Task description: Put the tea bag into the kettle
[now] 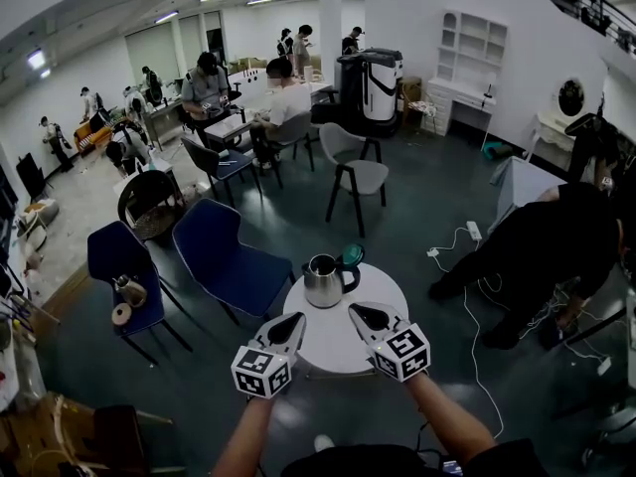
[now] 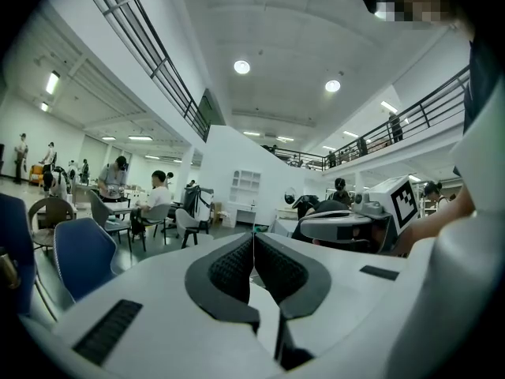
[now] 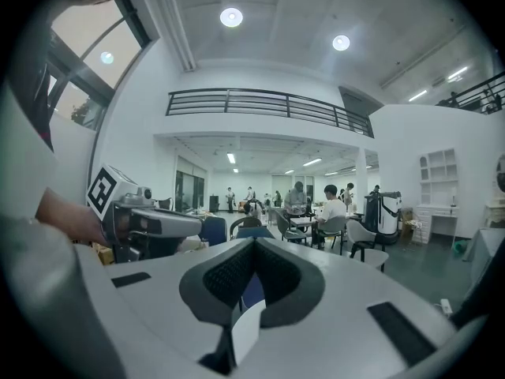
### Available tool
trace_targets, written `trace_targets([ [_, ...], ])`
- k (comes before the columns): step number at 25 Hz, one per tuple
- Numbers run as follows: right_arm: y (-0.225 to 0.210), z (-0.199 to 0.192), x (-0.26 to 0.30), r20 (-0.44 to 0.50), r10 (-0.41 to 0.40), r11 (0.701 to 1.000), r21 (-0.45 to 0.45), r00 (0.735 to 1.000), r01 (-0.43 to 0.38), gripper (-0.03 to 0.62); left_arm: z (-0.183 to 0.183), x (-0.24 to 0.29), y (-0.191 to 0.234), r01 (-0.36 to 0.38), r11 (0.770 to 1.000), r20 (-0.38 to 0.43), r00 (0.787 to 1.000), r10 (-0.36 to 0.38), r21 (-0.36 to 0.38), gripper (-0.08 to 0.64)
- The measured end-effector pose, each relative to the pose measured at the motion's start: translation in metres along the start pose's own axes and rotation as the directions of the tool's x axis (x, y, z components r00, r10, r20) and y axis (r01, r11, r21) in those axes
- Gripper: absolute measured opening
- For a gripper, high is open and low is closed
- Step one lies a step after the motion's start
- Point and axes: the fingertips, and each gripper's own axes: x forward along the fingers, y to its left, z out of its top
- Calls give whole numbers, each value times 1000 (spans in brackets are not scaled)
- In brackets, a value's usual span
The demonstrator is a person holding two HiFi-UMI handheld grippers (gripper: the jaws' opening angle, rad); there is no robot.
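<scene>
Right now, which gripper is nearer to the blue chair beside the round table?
Left. The left gripper hovers over the table's left edge, next to the blue chair; the right gripper is farther right, across the table.

1. No words, brands or nos. legible in any of the 3 views.
2. Cube on left gripper [image 1: 295,317]: b/w square code patterns on its faces, head view. Pattern only, no letters or digits.
3. Cube on right gripper [image 1: 356,312]: same kind of b/w square codes, no chars.
4. Left gripper view: one code face of the right gripper's cube shows at right, pattern only.
5. Right gripper view: one code face of the left gripper's cube shows at left, pattern only.
</scene>
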Motion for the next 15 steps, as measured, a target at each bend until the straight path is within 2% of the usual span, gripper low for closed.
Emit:
trace_targets([
  [15,-5,-5,-74,52,-8,1000,25,999,6,15,-9,-10,-68,-6,999,-4,1000,7,38,18],
])
